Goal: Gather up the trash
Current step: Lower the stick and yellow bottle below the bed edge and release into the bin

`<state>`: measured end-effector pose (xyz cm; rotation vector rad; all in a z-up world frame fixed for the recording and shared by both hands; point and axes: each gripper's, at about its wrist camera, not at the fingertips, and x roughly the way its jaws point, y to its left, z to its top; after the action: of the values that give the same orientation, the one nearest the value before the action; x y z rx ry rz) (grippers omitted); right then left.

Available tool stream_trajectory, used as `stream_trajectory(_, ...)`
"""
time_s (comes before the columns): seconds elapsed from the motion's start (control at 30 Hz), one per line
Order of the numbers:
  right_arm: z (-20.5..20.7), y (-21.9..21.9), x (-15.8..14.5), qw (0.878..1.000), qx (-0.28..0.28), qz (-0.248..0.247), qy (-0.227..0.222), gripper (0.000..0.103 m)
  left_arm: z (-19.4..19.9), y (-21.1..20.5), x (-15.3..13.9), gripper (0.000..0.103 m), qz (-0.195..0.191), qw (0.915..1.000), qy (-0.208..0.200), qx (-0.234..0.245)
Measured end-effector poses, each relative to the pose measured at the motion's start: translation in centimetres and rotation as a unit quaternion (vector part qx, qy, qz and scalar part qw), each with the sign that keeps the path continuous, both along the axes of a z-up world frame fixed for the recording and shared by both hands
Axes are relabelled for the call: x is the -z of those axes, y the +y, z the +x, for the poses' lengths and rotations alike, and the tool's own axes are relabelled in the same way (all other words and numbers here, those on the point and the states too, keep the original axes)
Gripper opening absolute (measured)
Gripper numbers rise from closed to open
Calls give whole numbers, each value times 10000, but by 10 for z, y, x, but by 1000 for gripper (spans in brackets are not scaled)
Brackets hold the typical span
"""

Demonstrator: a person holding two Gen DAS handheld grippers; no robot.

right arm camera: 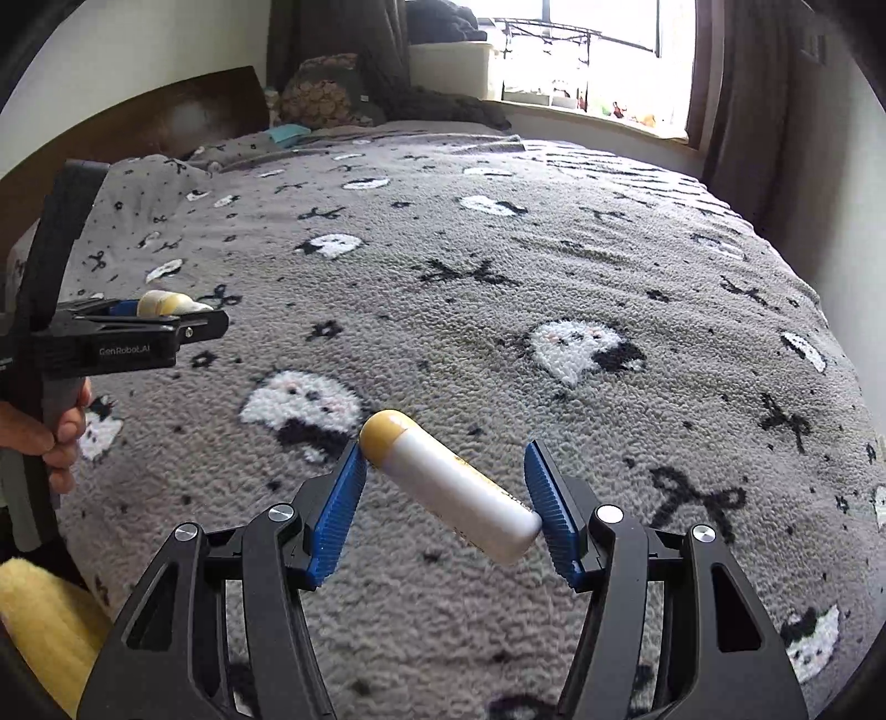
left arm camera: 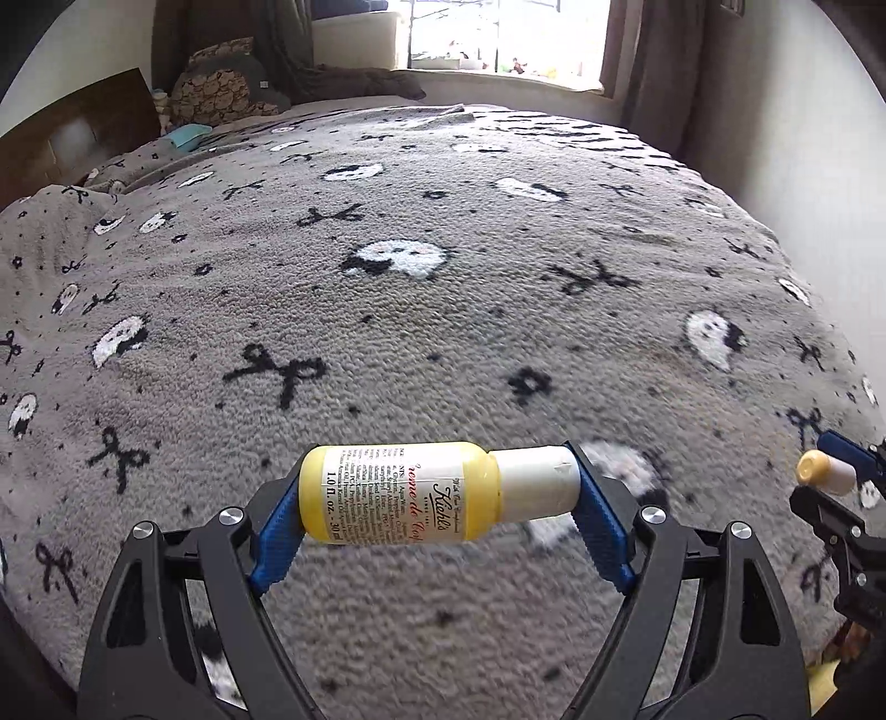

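Note:
My left gripper [left arm camera: 437,498] is shut on a small yellow Kiehl's bottle [left arm camera: 398,493] with a white cap, held lengthwise between the blue pads above the bed. It also shows in the right wrist view [right arm camera: 166,303] at the left, in the left gripper [right arm camera: 183,315]. My right gripper [right arm camera: 446,493] is shut on a white tube with a yellow end [right arm camera: 448,487], held diagonally between its blue pads. That tube also shows at the right edge of the left wrist view [left arm camera: 825,471], with the right gripper [left arm camera: 841,471] around it.
A grey fleece blanket [left arm camera: 443,310] with ghost and bow patterns covers the bed. A dark wooden headboard [right arm camera: 166,116] and pillows [left arm camera: 221,88] are at the far left. A window [right arm camera: 598,50] with curtains is behind. Something yellow and fluffy [right arm camera: 44,620] lies at the lower left.

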<state>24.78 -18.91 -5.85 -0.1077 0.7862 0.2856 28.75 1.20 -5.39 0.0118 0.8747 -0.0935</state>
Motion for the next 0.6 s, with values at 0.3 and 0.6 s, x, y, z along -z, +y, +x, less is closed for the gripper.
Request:
stream_trajectory(0.3,-102,-5,-14,9986,-323,143,-399,60,-116,-25,-3,80,-78,9973,-283,678)
stream_trajectory(0.6,-177,-3,28,9985,-253,434,-205,60,-205,-25,33,80,-410,9951,-170,888)
